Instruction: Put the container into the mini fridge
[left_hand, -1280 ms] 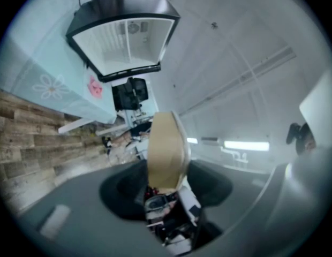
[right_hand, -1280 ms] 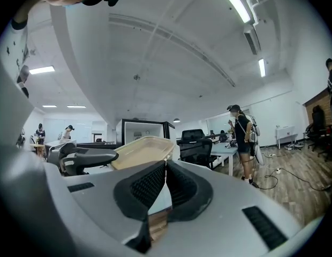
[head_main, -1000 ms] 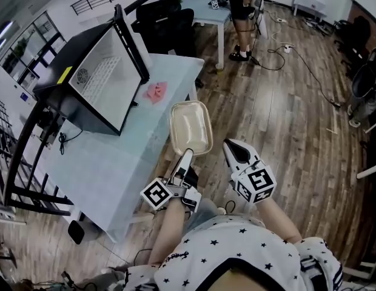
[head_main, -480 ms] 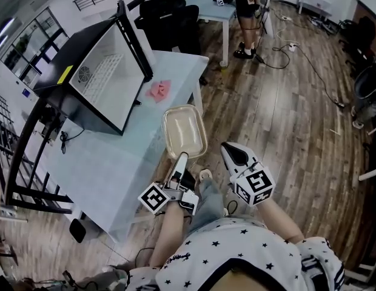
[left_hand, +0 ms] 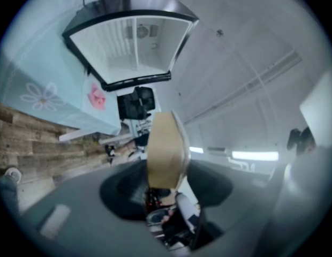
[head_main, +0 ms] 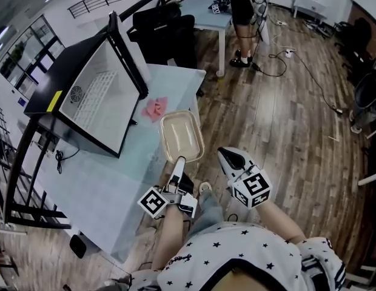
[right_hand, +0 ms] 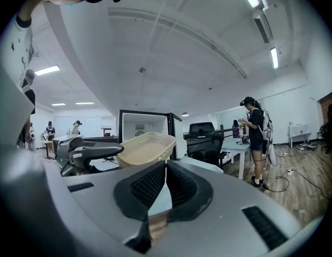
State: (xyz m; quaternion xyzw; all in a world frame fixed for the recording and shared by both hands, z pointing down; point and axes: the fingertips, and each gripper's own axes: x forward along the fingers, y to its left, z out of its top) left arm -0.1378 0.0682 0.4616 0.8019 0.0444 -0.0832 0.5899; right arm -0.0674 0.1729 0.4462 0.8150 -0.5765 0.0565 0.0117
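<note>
- Now the left hand-held gripper (head_main: 179, 162) stays clenched on the near rim of the container (head_main: 182, 136); its own view shows the beige tub edge-on between the jaws.
- Since a second ago the empty, lidless container has drifted left. It was mostly over the wooden floor then, and it now hangs in the air across the near edge of the table (head_main: 109, 174).
- It lies just short of the pink cloth (head_main: 155, 108) on the table and is still outside the mini fridge (head_main: 94, 99).
- The mini fridge stands open on the table, its white inside facing the container. It fills more of the head view than before.
- The right hand-held gripper (head_main: 227, 156) stays closed and holds nothing, beside the left one over the floor. It has shifted slightly left with it.
- At the far table the person (head_main: 241, 5) stands a little further up the head view than earlier.
- A black office chair (head_main: 167, 32) sits behind the mini fridge.
</note>
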